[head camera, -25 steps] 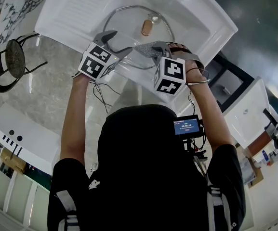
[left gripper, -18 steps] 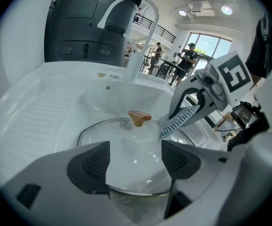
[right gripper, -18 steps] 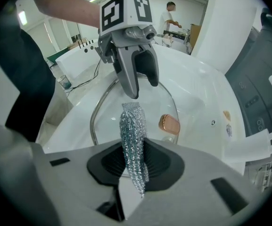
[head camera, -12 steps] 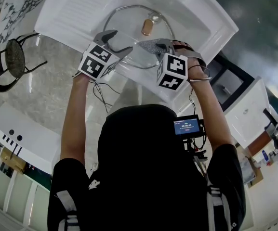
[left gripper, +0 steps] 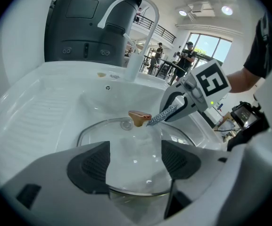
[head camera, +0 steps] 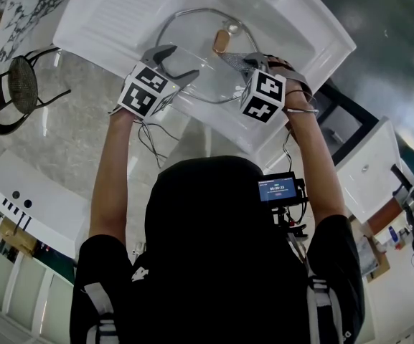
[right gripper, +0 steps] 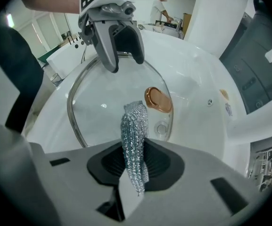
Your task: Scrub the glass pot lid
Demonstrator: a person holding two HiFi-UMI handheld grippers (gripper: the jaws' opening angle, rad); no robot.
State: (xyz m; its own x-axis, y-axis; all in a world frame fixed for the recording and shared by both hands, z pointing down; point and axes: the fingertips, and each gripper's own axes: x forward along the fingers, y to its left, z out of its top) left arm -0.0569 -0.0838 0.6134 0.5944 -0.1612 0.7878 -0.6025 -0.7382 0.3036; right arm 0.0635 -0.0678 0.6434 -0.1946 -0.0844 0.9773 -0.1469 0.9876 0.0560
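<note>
Lid (head camera: 189,38) lies in the sink (head camera: 303,27). Right gripper (head camera: 239,61), jaws clamped on the scrubber (right gripper: 135,145), has slid from the near rim up to the knob (head camera: 221,41). Left gripper (head camera: 176,64) unmoved, jaws apart over the near rim. Reads as one scrub stroke; more glass likely left.

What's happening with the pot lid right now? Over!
Left gripper open at near rim of the glass lid. Right gripper shut on the silver scrubber, tip beside the knob. Lid in the sink, nothing blocking it.
</note>
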